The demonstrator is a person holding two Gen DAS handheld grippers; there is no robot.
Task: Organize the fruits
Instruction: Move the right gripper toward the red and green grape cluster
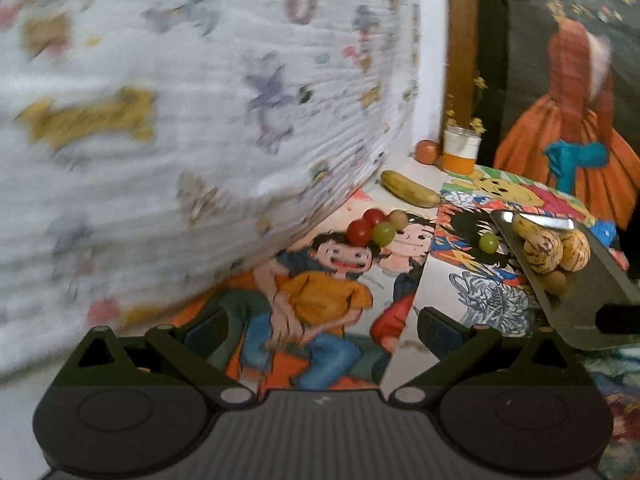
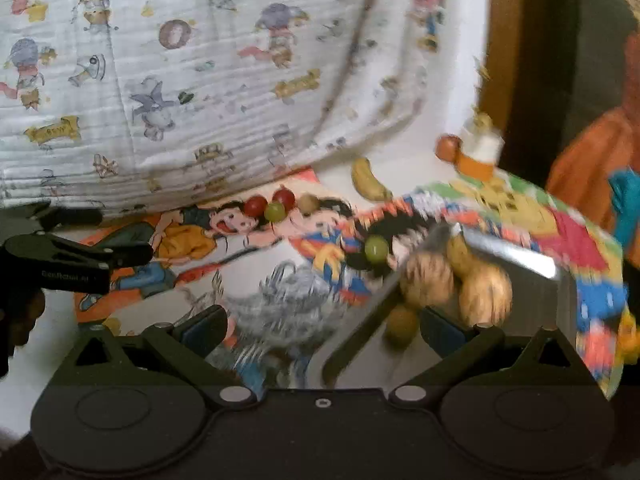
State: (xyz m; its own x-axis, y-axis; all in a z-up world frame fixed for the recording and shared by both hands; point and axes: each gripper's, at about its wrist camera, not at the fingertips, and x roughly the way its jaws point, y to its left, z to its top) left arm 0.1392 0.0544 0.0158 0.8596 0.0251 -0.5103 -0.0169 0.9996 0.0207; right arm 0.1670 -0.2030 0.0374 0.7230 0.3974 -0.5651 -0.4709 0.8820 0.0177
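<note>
Two red grapes [image 1: 362, 232], a green grape [image 1: 384, 233] and a brownish one [image 1: 398, 219] cluster on the cartoon-printed mat [image 1: 320, 300]. A lone green grape [image 1: 489, 243] lies to their right. The grey tray [image 1: 600, 292] holds spotted yellow bananas [image 1: 544, 248] and a small olive fruit [image 1: 556, 282]. A loose banana [image 1: 410, 189] and an apple [image 1: 426, 151] lie farther back. My left gripper [image 1: 320, 328] is open and empty, short of the cluster. My right gripper [image 2: 324, 328] is open over the tray's [image 2: 540, 300] near edge, its right finger next to the olive fruit [image 2: 400, 324].
A bulging printed white cloth [image 1: 180, 120] looms on the left, right behind the grape cluster. A jar with an orange base [image 1: 460, 152] stands by the apple. A dark painting [image 1: 568, 100] closes the right. The left gripper's black fingers [image 2: 80, 254] show in the blurred right wrist view.
</note>
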